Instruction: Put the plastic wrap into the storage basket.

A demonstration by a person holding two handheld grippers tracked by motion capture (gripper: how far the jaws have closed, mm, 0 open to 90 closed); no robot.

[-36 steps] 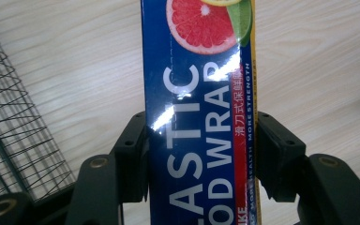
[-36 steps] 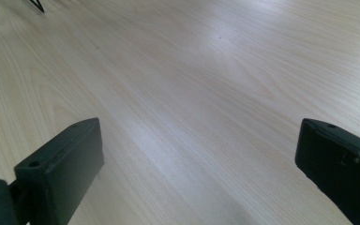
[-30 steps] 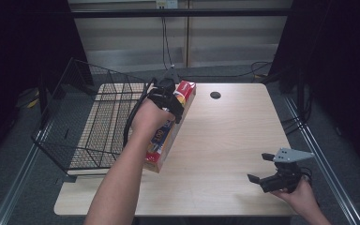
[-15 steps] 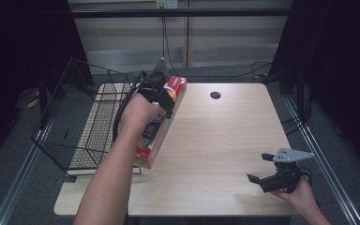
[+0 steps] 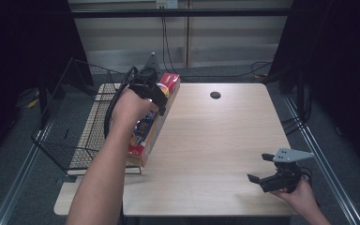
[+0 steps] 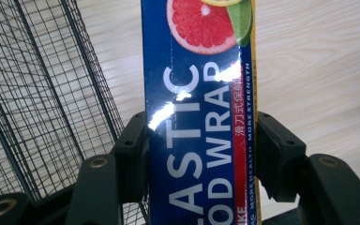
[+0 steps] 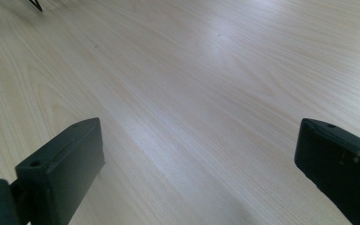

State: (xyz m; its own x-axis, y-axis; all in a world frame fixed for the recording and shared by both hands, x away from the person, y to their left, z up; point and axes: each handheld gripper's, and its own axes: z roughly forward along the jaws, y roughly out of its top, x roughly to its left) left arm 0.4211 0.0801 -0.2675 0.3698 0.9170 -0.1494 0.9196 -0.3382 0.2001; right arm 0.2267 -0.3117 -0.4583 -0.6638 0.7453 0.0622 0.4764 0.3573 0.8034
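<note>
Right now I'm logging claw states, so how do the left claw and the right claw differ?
The left claw is shut on the plastic food wrap box; the right claw is open and holds nothing. The left claw is at the table's far left beside the wire basket; the right claw is low near the near right corner. Both are black and hand-held.

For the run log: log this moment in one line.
left gripper: shut on plastic wrap box | box: beside wire basket | right gripper: open over table
</note>
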